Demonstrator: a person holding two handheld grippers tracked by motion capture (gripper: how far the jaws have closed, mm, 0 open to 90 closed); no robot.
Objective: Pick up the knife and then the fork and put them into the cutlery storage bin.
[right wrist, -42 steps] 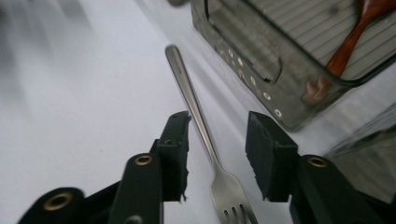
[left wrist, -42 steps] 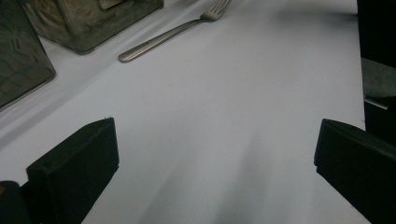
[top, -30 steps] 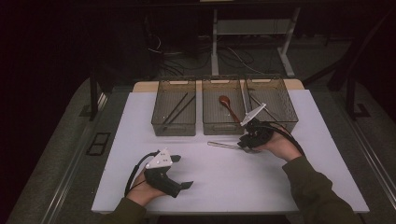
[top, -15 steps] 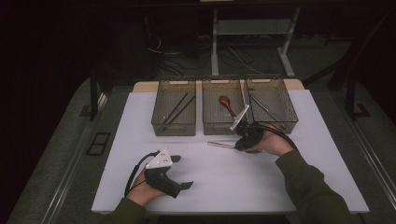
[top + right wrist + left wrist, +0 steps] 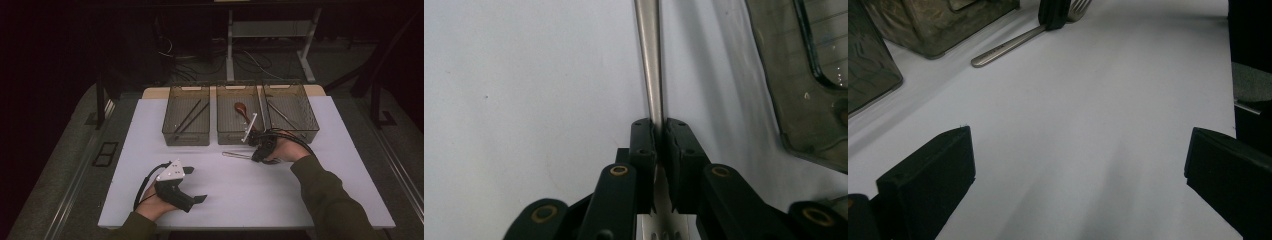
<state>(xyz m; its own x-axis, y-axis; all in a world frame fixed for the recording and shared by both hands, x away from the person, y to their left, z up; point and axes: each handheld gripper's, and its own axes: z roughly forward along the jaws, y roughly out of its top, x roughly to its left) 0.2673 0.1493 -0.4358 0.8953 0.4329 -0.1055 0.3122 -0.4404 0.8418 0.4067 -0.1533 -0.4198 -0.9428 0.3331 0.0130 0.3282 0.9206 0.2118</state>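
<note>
The right gripper [image 5: 659, 150] has just been closing its jaws, now clamped on the fork [image 5: 650, 75] near its neck; it should lift level so the long handle does not swing. The fork lies on the white table [image 5: 300, 200], just before the middle basket [image 5: 239, 136]. The left gripper [image 5: 192, 192] rests open.

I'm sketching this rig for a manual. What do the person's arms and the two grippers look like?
Both arms wear dark olive sleeves. The left gripper is black, with a grey three-cornered plate on top and a black cable looping behind it. The right gripper is black too, with a pale plate and cable. Its linkages carry brass-coloured pivot rings.
</note>
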